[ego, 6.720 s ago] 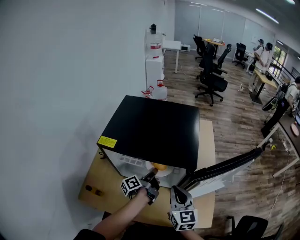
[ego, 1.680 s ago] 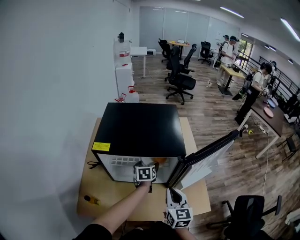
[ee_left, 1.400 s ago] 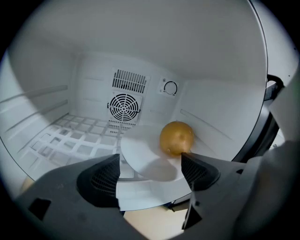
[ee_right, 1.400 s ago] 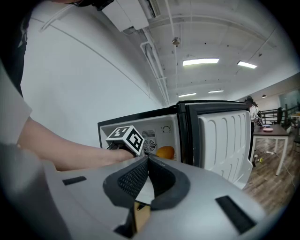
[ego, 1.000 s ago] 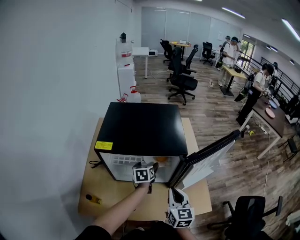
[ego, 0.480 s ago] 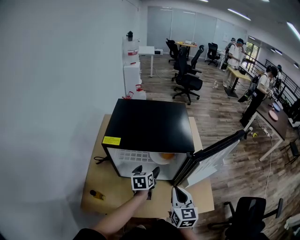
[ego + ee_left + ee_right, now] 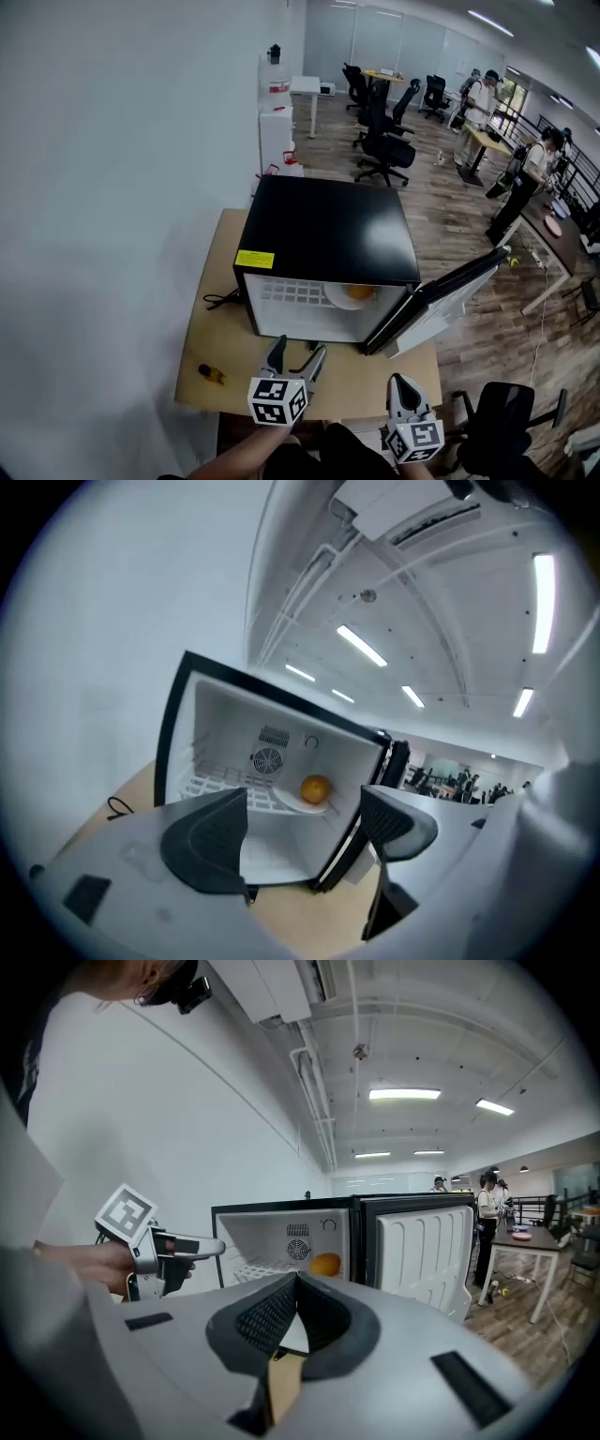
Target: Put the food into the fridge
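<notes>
Orange (image 7: 359,292) sits on white plate (image 7: 336,299) on the wire shelf (image 7: 291,292) inside the open fridge (image 7: 328,225), door (image 7: 455,286) swung out to my right. My left tongs (image 7: 298,350) hang over the wooden surface (image 7: 211,328) in front of the fridge, jaws apart, nothing between them. My right tongs (image 7: 401,382) are near the surface's front edge, jaws pressed together, empty.
</notes>
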Motion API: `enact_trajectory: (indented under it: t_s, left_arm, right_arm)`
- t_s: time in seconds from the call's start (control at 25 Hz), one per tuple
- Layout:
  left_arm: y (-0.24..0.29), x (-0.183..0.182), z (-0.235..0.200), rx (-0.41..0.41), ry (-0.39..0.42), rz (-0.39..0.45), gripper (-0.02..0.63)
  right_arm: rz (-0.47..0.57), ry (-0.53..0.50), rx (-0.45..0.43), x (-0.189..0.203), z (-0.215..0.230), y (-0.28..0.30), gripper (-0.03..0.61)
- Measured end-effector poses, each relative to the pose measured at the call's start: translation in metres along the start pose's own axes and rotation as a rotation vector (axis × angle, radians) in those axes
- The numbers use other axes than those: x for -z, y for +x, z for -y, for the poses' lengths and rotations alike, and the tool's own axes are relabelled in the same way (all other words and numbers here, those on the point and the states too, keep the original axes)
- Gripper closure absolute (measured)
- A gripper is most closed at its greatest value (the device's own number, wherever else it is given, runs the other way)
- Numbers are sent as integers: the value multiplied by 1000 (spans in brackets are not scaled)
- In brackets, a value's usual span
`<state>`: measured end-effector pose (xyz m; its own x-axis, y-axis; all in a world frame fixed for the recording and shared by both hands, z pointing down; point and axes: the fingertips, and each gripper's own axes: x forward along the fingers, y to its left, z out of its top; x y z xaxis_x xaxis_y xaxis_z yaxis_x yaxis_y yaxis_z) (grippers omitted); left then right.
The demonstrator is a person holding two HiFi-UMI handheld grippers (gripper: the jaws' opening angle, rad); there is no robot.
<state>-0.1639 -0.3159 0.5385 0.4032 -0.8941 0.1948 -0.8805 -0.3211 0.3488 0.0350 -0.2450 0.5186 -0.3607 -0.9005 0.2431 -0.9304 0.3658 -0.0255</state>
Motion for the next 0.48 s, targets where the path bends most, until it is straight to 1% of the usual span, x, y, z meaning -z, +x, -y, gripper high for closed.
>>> enact_trajectory:
  t_s: [0.08, 0.12, 0.24, 0.32, 0.4, 0.48]
  left_arm:
    - [-25, -4, 10, 7, -4, 71, 242]
    - [-35, 0, 17, 16, -15, 85, 242]
    - [-63, 19, 40, 47, -80, 69, 242]
    - [-77, 32, 53, 58, -94, 45, 244]
    - [-87, 40, 65, 47, -54, 37, 245]
    - [-97, 43, 74, 21, -10, 48, 247]
  right_arm:
    - [-13, -17, 7, 5, -1, -10, 518]
    - [-26, -25, 9, 10, -1, -15, 518]
    - [-57, -32, 5, 19, -6, -31, 518]
    - [-61, -32, -10, 23, -10, -37, 518]
    - [-57, -32, -28, 24, -13, -40, 518]
    - [-42, -28, -54, 20, -14, -44, 518]
